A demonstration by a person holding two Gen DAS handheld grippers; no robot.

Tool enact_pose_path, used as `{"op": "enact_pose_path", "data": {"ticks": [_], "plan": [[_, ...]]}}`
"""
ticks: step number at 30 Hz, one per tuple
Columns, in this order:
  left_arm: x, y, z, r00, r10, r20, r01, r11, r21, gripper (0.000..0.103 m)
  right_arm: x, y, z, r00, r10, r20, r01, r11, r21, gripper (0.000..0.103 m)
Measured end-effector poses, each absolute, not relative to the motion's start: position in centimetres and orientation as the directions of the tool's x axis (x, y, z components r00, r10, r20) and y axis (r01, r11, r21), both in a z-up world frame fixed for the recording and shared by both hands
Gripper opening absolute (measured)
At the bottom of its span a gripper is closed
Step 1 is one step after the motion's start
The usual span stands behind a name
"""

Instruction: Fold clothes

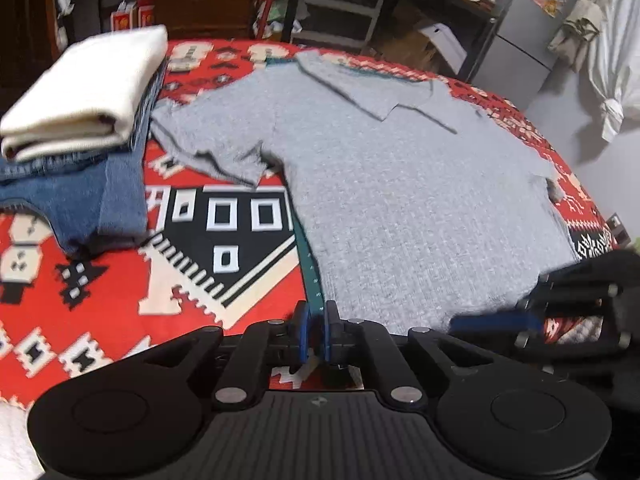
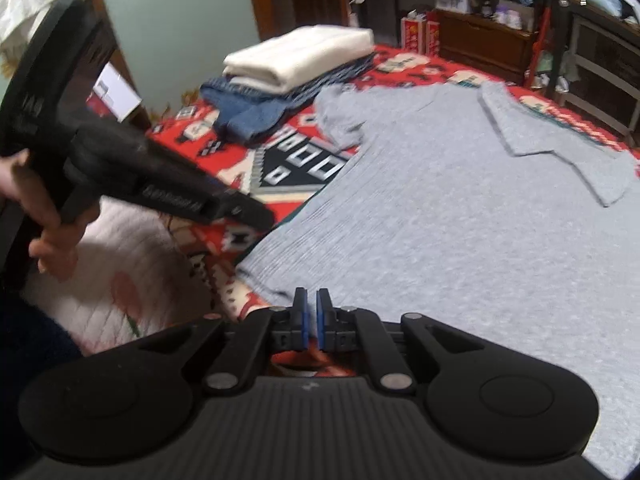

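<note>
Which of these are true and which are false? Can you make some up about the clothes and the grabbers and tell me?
1. The grey shirt lies spread out on the red patterned blanket. True.
2. The white folded cloth sits under the jeans. False: it lies on top of the jeans.
3. The left gripper has its fingers wide apart. False: they are nearly together, at the shirt's near edge.
4. The right gripper is also at the shirt's near edge. True.
5. One sleeve is folded in over the shirt. True.
6. The jeans lie on the shirt. False: they lie beside it.
</note>
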State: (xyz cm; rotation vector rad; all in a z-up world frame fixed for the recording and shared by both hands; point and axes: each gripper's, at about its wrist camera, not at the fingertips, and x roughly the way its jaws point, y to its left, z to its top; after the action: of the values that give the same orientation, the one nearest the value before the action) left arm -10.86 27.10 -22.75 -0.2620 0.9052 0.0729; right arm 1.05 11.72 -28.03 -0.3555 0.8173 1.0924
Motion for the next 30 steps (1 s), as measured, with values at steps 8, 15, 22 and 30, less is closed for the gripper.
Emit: {"op": "enact_pose_path", "data": {"ticks": [8,15,22,30], "plan": [[-11.4,22.1,-20.5,0.662,-0.107,-0.742,0.127,0.991,-0.03,0.016,0.7,10.0,-28.1,0.246,0.578,-0.778,-0.936,0.349,-0.037,0.006],[-10.9,18.9,-21.7,0.637,-0.084,-0.766,0.277,0.953,0.126,0.017,0.0,10.7,-28.5,0.267,0.564,-0.782,-0.952,0.281,-0.122,0.016],[-10.8,17.3,-22.9,0.623,-0.064,-0.78,0.351,0.913,0.206,0.017,-0.8,12.3,-29.2,0.292,0.539,-0.79,-0.956,0.181,-0.229,0.016],[-10.8,16.6,-23.9,0.606,-0.057,-0.793,0.403,0.882,0.244,0.013,-1.7,12.9,-30.2,0.307,0.508,-0.805,-0.949,0.105,-0.296,0.0]]}}
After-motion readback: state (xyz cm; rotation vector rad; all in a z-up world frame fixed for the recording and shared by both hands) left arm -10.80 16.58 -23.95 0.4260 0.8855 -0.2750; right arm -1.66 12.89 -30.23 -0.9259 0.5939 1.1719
